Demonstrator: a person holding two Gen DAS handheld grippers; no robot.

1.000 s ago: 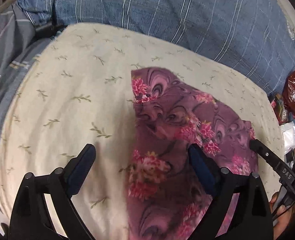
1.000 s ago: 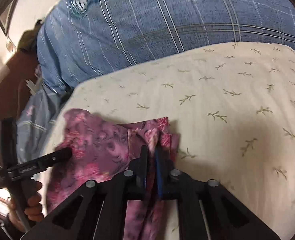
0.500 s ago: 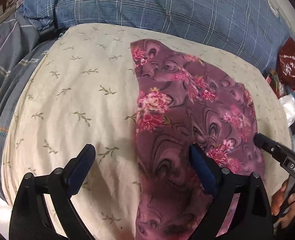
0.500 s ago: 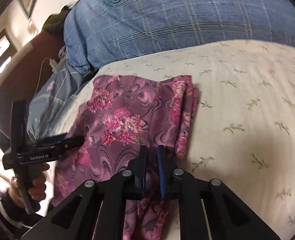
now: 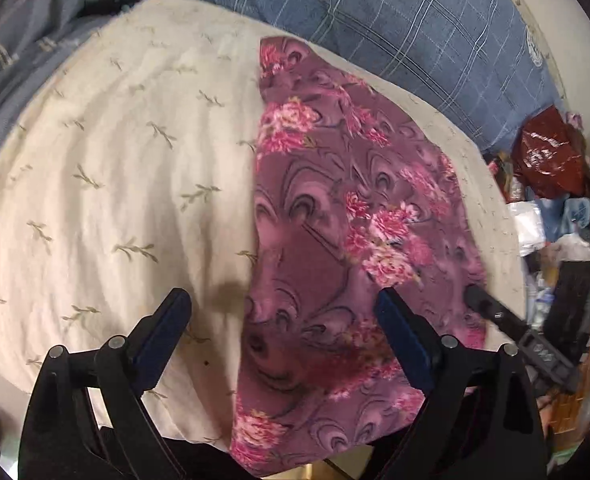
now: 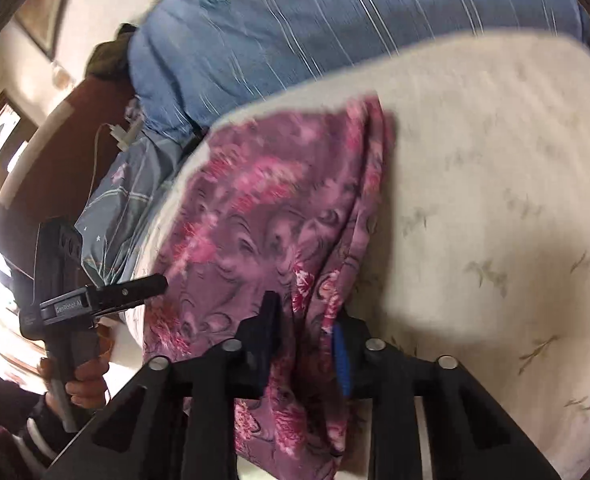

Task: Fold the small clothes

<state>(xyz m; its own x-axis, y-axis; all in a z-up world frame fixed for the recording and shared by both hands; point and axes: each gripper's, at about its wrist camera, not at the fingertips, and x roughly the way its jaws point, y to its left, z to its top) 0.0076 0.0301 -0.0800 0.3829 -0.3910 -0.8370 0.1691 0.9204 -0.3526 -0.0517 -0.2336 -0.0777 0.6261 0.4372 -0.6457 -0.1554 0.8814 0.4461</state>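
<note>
A purple cloth with pink flowers [image 5: 335,220] lies spread on a cream cushion with a leaf print [image 5: 115,180], and its near end hangs over the cushion's front edge. My left gripper [image 5: 283,312] is open wide above the cloth's left edge, with its right finger over the fabric. In the right wrist view the cloth [image 6: 263,208] has a bunched fold along its right side. That fold runs between the fingers of my right gripper [image 6: 305,328], whose jaws are opening with a visible gap. The left gripper [image 6: 151,282] hovers at the cloth's left side.
Blue plaid bedding [image 5: 375,20] rises behind the cushion. A dark red bag [image 5: 547,156] and loose clutter sit off to the right. In the right wrist view a hand [image 6: 83,380] grips the left tool, and a brown headboard [image 6: 55,152] with a white cable [image 6: 107,132] stands at the left.
Both grippers drew back toward the cushion's front edge, and the cloth stretched out flat and longer. The right jaws, narrowly shut on the fold before, now stand wider apart.
</note>
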